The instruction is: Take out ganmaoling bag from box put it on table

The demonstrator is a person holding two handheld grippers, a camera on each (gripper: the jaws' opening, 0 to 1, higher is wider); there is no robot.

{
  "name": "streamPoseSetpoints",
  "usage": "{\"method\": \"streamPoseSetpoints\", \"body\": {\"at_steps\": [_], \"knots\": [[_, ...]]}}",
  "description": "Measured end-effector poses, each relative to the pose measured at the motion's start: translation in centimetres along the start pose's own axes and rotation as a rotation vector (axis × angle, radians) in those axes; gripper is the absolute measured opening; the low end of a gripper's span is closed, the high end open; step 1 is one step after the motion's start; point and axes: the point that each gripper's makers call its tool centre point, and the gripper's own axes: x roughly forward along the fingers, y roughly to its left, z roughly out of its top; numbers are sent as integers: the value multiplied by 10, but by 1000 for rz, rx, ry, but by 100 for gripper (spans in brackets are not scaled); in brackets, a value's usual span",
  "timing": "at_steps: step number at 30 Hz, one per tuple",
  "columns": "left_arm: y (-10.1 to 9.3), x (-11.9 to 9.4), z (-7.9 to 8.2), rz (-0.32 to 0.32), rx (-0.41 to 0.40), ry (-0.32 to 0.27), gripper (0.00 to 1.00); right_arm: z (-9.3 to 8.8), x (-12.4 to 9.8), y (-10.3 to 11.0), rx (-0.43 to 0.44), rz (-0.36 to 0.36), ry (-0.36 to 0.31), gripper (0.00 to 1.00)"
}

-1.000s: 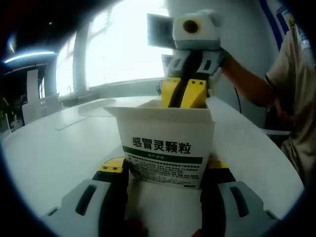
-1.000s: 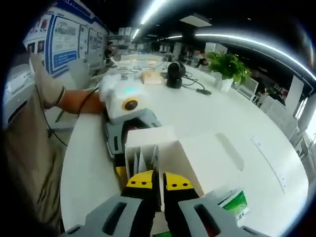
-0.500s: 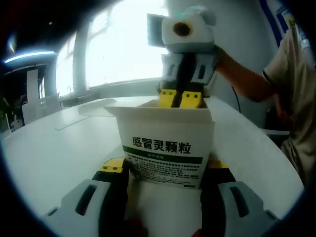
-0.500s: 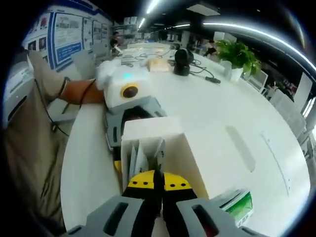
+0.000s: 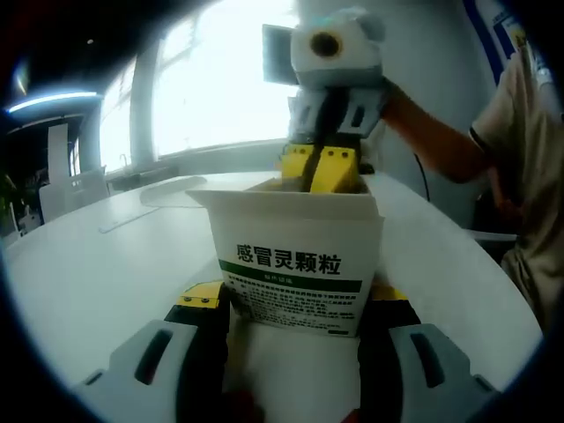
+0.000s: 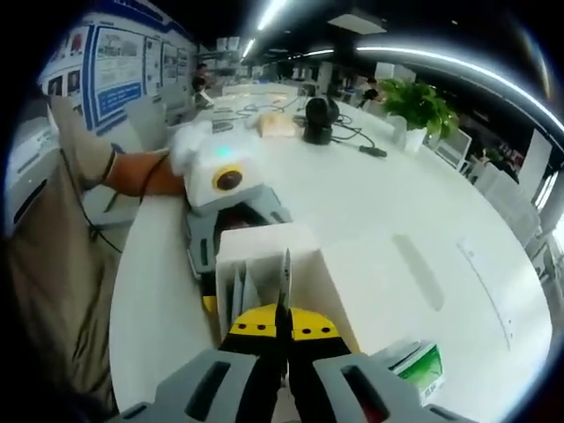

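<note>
The left hand-held gripper (image 5: pixel 295 330) is clamping the white ganmaoling box (image 5: pixel 295 256) from both sides, holding it upright on the white worktop (image 5: pixel 97 264), and it is keeping the same hold as half a second ago. The right hand-held gripper (image 6: pixel 282 319) is standing over the open top, its yellow jaws pressed narrow on the upper edge of one ganmaoling bag (image 6: pixel 285 275).

In the left gripper view the right hand-held gripper's yellow tips are sitting slightly higher above the box rim than half a second ago, and in the right gripper view the pinched bag is standing a little proud of the other bags (image 6: pixel 240 289) inside. The lift appears to be just beginning; most of the bag is remaining within the box. Judged progress: grasp secured, extraction under way, placement on the worktop not yet done.
</note>
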Motion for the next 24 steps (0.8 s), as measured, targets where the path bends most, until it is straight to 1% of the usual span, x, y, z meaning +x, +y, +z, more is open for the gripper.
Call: {"method": "streamPoseSetpoints", "body": {"at_steps": [5,12,15,24], "knots": [[0,0,0,1,0,0,49,6,-8,-3,2,-28,-26,0],[0,0,0,1,0,0,49,17,-24,-8,34,-68,-92,0],[0,0,0,1,0,0,49,22,-32,-12,45,-92,-131,0],[0,0,0,1,0,1,49,32,-56,-25,135,-161,-264,0]]}}
